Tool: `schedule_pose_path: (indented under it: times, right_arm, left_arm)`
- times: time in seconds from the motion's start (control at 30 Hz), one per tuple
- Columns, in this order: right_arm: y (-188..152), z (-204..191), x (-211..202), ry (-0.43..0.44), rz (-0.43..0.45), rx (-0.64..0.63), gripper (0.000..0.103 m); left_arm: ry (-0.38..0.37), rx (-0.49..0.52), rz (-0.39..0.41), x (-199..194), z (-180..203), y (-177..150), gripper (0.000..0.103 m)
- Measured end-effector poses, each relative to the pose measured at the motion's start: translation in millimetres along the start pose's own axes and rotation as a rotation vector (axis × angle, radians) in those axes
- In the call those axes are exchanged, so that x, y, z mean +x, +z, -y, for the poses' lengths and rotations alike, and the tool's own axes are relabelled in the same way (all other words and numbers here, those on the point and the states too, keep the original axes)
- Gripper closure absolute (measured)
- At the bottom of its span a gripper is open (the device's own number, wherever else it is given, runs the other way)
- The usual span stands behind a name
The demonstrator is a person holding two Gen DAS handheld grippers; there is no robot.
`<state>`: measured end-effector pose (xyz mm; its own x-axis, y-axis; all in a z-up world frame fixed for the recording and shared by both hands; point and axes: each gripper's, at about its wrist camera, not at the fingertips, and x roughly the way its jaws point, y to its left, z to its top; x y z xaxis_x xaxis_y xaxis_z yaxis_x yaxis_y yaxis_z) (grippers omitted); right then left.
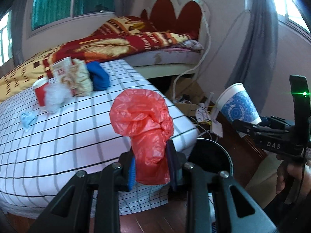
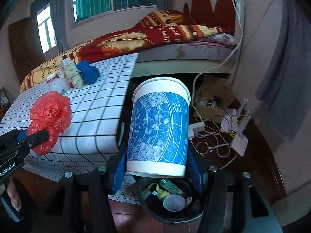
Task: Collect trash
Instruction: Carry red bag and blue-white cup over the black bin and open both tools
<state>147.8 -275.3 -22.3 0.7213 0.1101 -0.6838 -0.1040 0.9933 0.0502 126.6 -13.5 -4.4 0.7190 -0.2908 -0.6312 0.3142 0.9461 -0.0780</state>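
Note:
My left gripper [image 1: 150,164] is shut on a crumpled red plastic bag [image 1: 142,114], held above the corner of the checked table [image 1: 68,136]. The right wrist view shows the same red bag [image 2: 49,116] at the left, clamped in the left gripper [image 2: 34,136]. My right gripper [image 2: 157,167] is shut on a blue and white paper cup [image 2: 158,128], upright and directly over the black trash bin [image 2: 171,202], which holds several pieces of trash. In the left wrist view the cup [image 1: 238,104] hangs at the right, beyond the bin [image 1: 211,155].
On the table lie a red cup [image 1: 39,93], clear crumpled plastic [image 1: 55,97], a snack packet [image 1: 73,76], a blue cloth [image 1: 98,75] and a light blue mask [image 1: 28,118]. A bed [image 1: 116,44] stands behind. Cables, a power strip and a router [image 2: 239,141] litter the floor at the right.

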Motion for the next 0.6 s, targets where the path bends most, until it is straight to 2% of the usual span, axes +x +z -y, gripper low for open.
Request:
schedule_pose_path:
  times: [0.33,0.6]
  right_arm:
    - [-24.5,45.1,-12.2,-0.063,-0.033,0.030,0.044]
    - [-44.8,66.4,-12.4,-0.079,-0.068,0.047,0.044]
  left_arm:
    - [-0.124,0.070,-0.039,14.6,57.6,-5.0,0.075]
    - [-0.183,0.102,-0.095,26.8,87.0,-19.9,0.075]
